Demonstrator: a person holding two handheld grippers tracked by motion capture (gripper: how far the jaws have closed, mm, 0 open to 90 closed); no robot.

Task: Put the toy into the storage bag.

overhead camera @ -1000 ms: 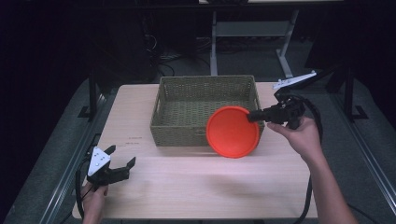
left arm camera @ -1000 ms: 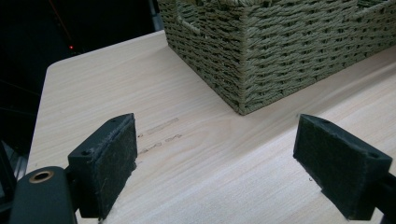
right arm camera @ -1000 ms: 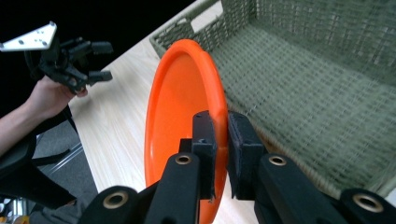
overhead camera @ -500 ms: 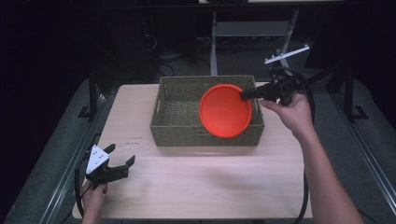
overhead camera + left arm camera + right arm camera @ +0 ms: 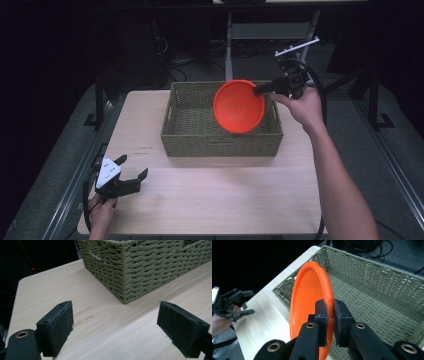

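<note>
An orange plate (image 5: pixel 239 106) hangs tilted on edge above the woven basket (image 5: pixel 195 137), over its right half. My right gripper (image 5: pixel 258 90) is shut on the plate's right rim; in the right gripper view the two black pads (image 5: pixel 329 312) pinch the orange plate (image 5: pixel 308 297) with the woven basket (image 5: pixel 372 282) beneath. My left gripper (image 5: pixel 131 171) rests at the table's near left corner, held by a hand, its jaws wide apart with nothing between them. In the left gripper view the left gripper (image 5: pixel 115 327) faces the basket's corner (image 5: pixel 130 267).
The light wooden table (image 5: pixel 220 195) has free room in front of the basket. A metal stand (image 5: pixel 235 35) and cables sit on the dark floor behind the table. The right forearm (image 5: pixel 340 190) crosses the table's right side.
My right gripper has carried the orange plate up and back, from the basket's front right edge to above its inside. The left gripper has stayed where it was.
</note>
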